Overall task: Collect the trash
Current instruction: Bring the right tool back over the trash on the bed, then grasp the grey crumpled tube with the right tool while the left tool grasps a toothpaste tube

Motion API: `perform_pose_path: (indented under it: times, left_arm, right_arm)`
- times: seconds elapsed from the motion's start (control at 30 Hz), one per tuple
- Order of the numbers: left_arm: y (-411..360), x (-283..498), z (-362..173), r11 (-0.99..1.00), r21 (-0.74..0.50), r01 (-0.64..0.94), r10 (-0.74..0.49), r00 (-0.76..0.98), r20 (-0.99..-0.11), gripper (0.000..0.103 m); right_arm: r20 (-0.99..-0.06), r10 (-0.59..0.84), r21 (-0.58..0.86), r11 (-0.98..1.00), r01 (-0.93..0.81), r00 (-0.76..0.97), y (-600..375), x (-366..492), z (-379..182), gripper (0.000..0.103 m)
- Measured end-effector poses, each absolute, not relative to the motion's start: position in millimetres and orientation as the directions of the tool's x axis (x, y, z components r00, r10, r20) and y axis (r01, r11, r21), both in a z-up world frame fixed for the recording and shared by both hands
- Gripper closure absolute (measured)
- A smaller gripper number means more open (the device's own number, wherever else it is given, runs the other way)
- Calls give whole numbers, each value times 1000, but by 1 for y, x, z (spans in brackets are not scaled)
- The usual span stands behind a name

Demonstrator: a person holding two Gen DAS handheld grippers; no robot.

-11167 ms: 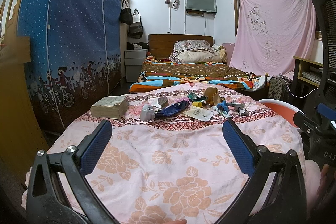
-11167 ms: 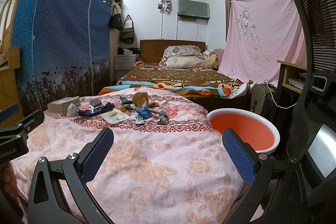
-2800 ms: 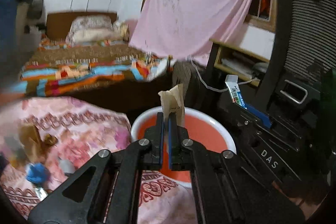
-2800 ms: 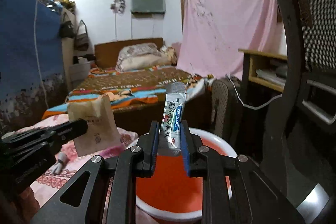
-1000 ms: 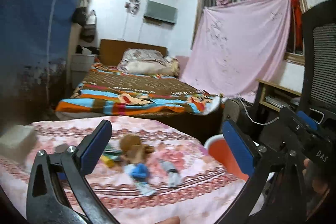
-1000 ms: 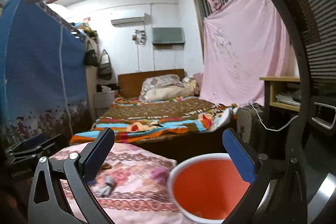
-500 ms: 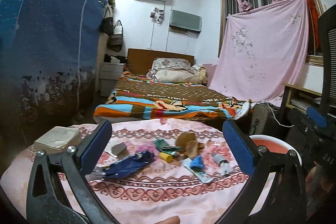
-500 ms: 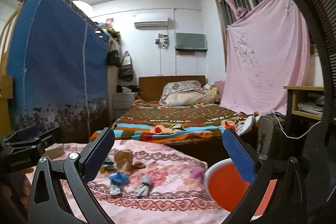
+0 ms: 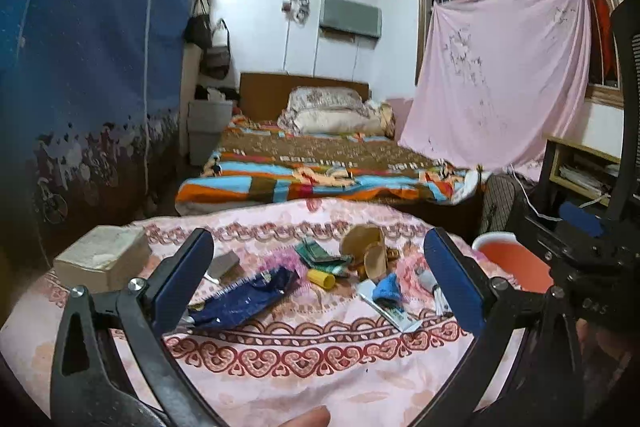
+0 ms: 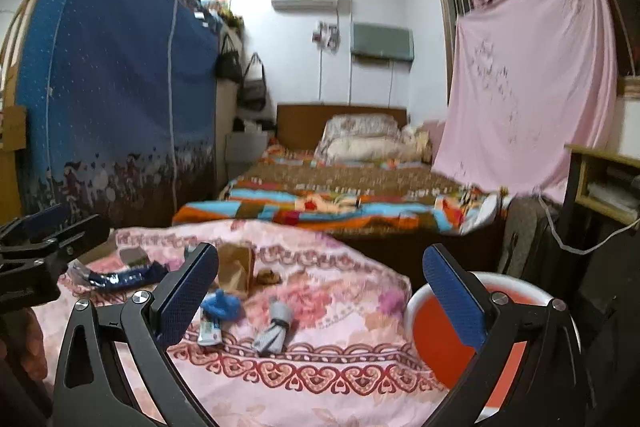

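Trash lies in a row on the pink flowered cloth: a dark blue wrapper, a yellow tube, a green packet, a brown paper bag, a blue scrap and a white tube. My left gripper is open and empty, a short way in front of them. My right gripper is open and empty; a grey bundle, the blue scrap and the paper bag lie ahead of it. The orange basin stands at the right, partly behind the right finger.
A tan book-like block lies on the cloth at the left. Behind the table is a bed with a striped blanket. A blue wardrobe cover fills the left. A black mesh chair and a shelf stand at the right.
Both grippers dropped their trash, the paper bag scrap and the toothpaste tube, over the basin, then opened and swung left, back toward the trash on the cloth. They are closer to the row now.
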State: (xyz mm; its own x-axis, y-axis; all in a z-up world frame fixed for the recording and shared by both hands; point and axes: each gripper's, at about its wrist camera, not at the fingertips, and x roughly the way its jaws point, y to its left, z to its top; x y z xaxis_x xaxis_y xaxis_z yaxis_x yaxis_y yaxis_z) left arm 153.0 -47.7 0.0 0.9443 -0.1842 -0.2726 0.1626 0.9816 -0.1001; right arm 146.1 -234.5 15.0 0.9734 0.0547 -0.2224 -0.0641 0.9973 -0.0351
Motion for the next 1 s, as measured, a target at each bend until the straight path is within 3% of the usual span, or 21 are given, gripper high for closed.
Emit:
perform_pose_path:
  times: [0.13, 0.23, 0.3, 0.37, 0.5, 0.57, 0.77, 1.0]
  left_arm:
    - [-55, 166, -6, 977, -92, 190, -211, 911, -354, 16]
    - [-65, 178, -10, 971, -77, 226, -237, 874, -424, 29]
    - [-72, 186, -15, 962, -71, 263, -264, 840, -475, 44]
    - [-78, 192, -20, 954, -69, 292, -285, 805, -520, 52]
    - [-88, 205, -31, 933, -94, 347, -330, 725, -604, 68]
    - [-91, 210, -36, 924, -118, 363, -351, 684, -640, 72]
    - [-91, 226, -54, 907, -226, 356, -401, 563, -723, 80]
    - [-88, 229, -55, 897, -285, 338, -433, 538, -724, 82]
  right_arm:
    - [-310, 85, -13, 995, -94, 947, -237, 163, 8, 23]
    - [-366, 107, -6, 993, -117, 925, -237, 174, 4, 33]
    - [-404, 120, -6, 991, -134, 907, -235, 182, 1, 40]
    - [-438, 133, -5, 989, -150, 889, -233, 188, -2, 50]
    - [-502, 159, 10, 984, -178, 850, -232, 199, -9, 58]
    - [-535, 175, 23, 981, -193, 827, -231, 206, -13, 67]
    - [-623, 219, 76, 972, -220, 751, -233, 226, -26, 71]
    - [-713, 257, 126, 962, -241, 652, -228, 247, -43, 71]
